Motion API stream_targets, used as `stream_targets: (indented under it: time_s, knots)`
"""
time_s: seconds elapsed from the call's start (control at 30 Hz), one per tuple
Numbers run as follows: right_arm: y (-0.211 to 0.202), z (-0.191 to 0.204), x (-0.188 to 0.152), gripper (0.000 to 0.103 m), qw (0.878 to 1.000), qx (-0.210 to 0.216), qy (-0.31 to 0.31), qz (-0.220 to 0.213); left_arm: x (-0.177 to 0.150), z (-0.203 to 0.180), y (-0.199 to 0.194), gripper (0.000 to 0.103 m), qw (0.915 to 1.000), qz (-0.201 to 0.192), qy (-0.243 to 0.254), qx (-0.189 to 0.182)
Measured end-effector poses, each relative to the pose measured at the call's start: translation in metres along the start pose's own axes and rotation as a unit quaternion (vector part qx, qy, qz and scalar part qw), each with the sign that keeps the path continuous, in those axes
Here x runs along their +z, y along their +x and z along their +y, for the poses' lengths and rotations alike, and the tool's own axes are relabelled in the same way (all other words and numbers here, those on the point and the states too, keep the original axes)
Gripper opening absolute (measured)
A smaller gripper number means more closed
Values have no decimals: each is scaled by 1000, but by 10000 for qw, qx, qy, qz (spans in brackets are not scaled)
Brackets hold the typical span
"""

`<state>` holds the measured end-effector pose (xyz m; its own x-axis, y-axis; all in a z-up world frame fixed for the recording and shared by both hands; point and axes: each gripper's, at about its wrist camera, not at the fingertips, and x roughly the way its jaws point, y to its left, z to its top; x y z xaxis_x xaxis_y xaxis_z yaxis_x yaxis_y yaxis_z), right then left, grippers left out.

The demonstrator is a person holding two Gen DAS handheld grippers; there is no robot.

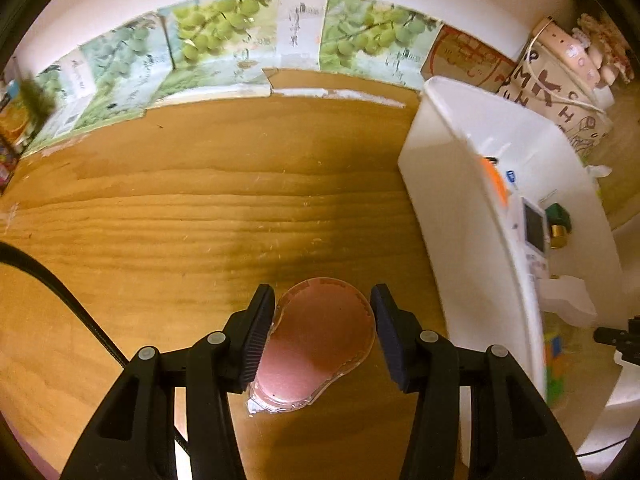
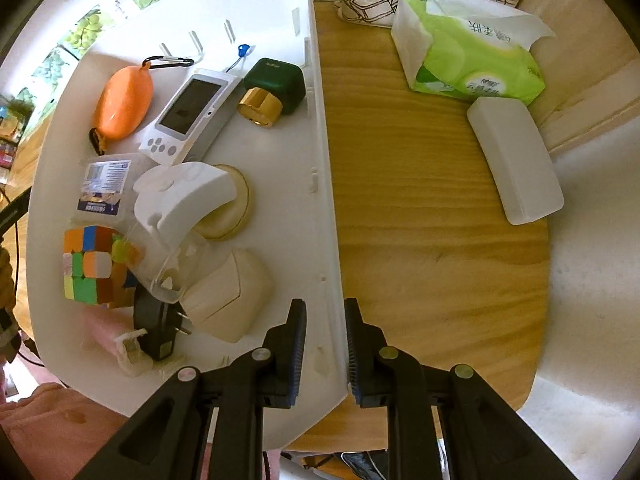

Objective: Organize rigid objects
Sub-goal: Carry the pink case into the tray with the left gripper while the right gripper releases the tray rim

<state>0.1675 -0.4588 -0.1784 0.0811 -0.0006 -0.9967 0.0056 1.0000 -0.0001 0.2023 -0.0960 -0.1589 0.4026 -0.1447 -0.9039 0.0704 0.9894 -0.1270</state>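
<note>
The left gripper (image 1: 322, 330) holds a pink pad in a clear plastic case (image 1: 316, 344) between its fingers, above the wooden table (image 1: 200, 208); the left finger presses the case's edge, while contact on the right side is unclear. The white bin (image 1: 460, 184) stands to the right. The right gripper (image 2: 325, 350) is nearly closed, pinching the bin's right wall (image 2: 326, 184). Inside the bin lie an orange case (image 2: 124, 100), a white handheld device (image 2: 188, 114), a puzzle cube (image 2: 92, 264) and a black plug (image 2: 158, 324). On the table to the right sit a tissue pack (image 2: 476, 52) and a white box (image 2: 514, 156).
</note>
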Motion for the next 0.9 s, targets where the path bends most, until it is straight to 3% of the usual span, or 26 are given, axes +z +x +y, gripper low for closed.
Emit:
stream_targets:
  time_s: [0.47,0.53,0.7,0.83,0.9]
  knots:
    - [-25,-19,-9,24,9988,241,-273,-318,-15,-52,-81,54,9981,-598,57,-99]
    - [-29,-20,-13,36,9984,252,-333,-368,-17,-63,-86,54,9980,-612,93,-113]
    - [-39,-14,-14,43,9968,311,-576,-457,-18,-93,-94,54,9976,-583,164,-328]
    - [-47,-10,-20,60,9959,252,-661,-572,-17,-117,-91,54,9975,-487,278,-425]
    - [-53,-7,-22,61,9951,149,-753,-627,-17,-129,-88,54,9974,-413,316,-491]
